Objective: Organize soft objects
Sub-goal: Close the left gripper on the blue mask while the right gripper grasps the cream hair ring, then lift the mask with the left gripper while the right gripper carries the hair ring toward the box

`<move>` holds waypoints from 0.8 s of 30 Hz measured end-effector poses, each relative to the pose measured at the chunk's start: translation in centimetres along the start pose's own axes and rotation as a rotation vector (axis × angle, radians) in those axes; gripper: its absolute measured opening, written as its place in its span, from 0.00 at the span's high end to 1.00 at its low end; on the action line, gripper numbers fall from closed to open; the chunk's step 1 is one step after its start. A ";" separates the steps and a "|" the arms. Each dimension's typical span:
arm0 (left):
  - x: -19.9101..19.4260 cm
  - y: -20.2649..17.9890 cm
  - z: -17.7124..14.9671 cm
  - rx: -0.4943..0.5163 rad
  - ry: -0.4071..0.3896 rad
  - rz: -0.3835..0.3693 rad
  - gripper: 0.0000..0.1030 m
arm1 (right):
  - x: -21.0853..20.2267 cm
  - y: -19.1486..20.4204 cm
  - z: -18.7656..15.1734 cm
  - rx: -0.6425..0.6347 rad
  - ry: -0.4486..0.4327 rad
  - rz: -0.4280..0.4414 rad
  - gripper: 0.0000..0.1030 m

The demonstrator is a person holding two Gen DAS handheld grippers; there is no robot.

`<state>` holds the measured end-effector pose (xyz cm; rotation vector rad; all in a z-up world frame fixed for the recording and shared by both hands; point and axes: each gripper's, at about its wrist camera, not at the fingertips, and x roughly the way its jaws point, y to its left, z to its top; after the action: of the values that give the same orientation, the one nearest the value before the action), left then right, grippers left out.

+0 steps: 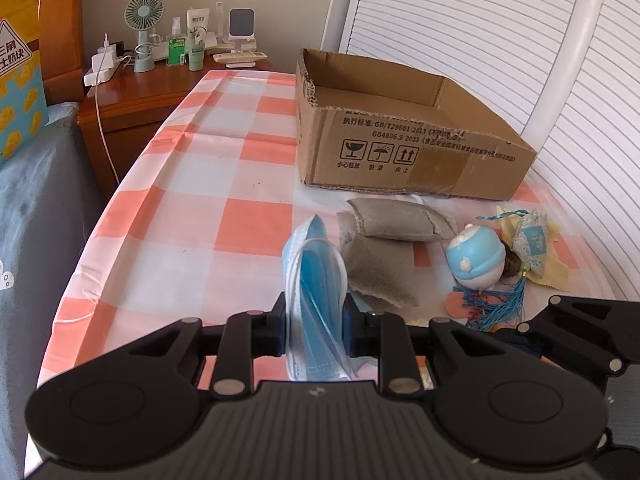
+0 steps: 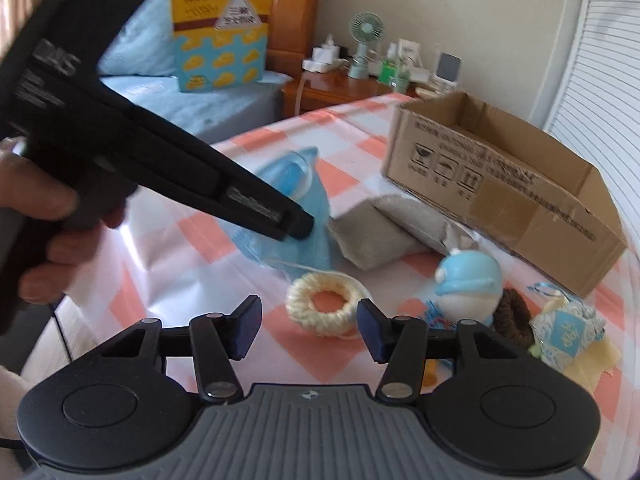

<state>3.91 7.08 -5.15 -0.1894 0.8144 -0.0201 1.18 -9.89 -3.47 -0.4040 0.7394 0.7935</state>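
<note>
The left gripper (image 1: pixel 316 316) is clamped on a blue mask (image 1: pixel 314 264), with the mask standing up between the pads and its white ear loops hanging over the front. The mask looks lifted a bit off the worktop (image 1: pixel 200 184), which has a pink-and-white check cloth on it.

The right gripper (image 2: pixel 308 330) is spread wide with nothing in it, hovering just above a cream ring (image 2: pixel 326 308) that lies flat on the cloth. The ring sits between the two pads in that view, but it's below them, not touching.

The rest of the soft stuff is bunched up right in front of the box (image 1: pixel 404 136), which is an open cardboard one at the far side of the worktop. Two grey pouches (image 1: pixel 394 226) lie closest to it, one stacked partly on the other. Just right of them is a blue-and-white toy (image 1: pixel 476 258), and touching that is a brown scrunchie (image 2: pixel 516 316). Next to it a patterned sachet (image 1: pixel 530 240) with blue tassels lies on a yellow cloth (image 1: pixel 556 268).

From the right camera, the person's left hand (image 2: pixel 44 216) shows gripping the handle of the left tool.
</note>
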 end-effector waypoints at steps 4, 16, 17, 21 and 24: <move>0.1 0.0 0.0 0.004 0.004 0.001 0.77 | 0.4 -0.7 -0.1 0.038 0.013 0.015 0.44; 0.1 -0.2 0.4 0.039 0.012 -0.003 0.82 | 1.0 -1.9 0.1 0.115 0.013 0.014 0.62; 0.0 -0.3 0.5 0.047 0.011 -0.002 0.82 | 0.7 -1.9 0.0 0.114 0.008 0.017 0.62; -0.6 -0.4 0.8 0.079 0.005 0.001 0.85 | -0.8 -1.8 -0.2 0.090 -0.009 0.007 0.62; -1.2 -0.5 1.2 0.103 -0.005 0.004 0.86 | -2.0 -1.8 -0.4 0.074 -0.020 0.007 0.62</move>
<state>3.96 6.89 -3.35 -0.0909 0.8064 -0.0576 1.41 -12.27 -2.24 -0.3267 0.7497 0.7739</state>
